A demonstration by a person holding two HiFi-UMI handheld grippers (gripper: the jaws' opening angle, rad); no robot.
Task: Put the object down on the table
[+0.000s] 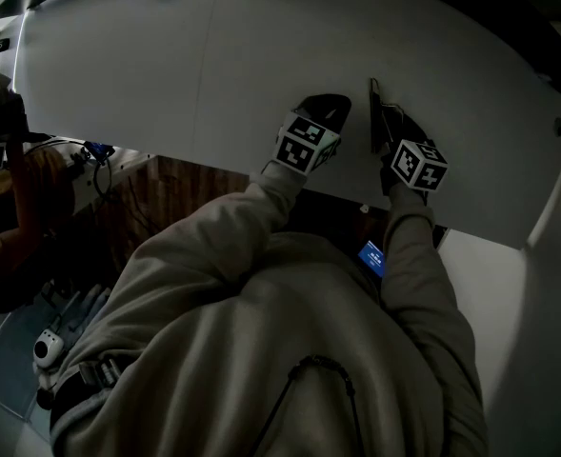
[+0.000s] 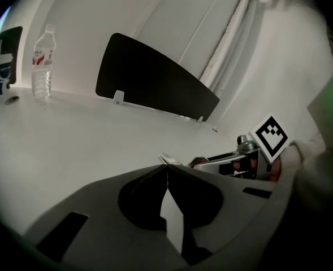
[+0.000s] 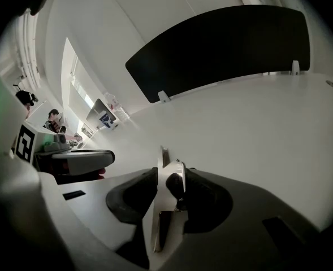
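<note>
1. Standing on edge, the thin shiny flat metal piece (image 3: pixel 162 183) points its long axis away along the right gripper (image 3: pixel 171 169), over the smooth white table (image 3: pixel 256 129).
2. That gripper's dark matte fingers (image 3: pixel 211 199) clamp it from both sides.
3. The left gripper (image 2: pixel 166 169), just beside, has its fingers together and empty.

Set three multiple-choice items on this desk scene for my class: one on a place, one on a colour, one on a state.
1. Where does the clear plastic water bottle stand? A on the white table; B in a gripper; C on the floor.
2. What colour is the curved divider panel? A white; B black; C green.
3. How do the left gripper's jaws stand? A wide apart; B tips together; C around the bottle.
Key: A, its base rests on the tabletop; B, it shows dark against the pale wall; B, the tips meet in the left gripper view.
</note>
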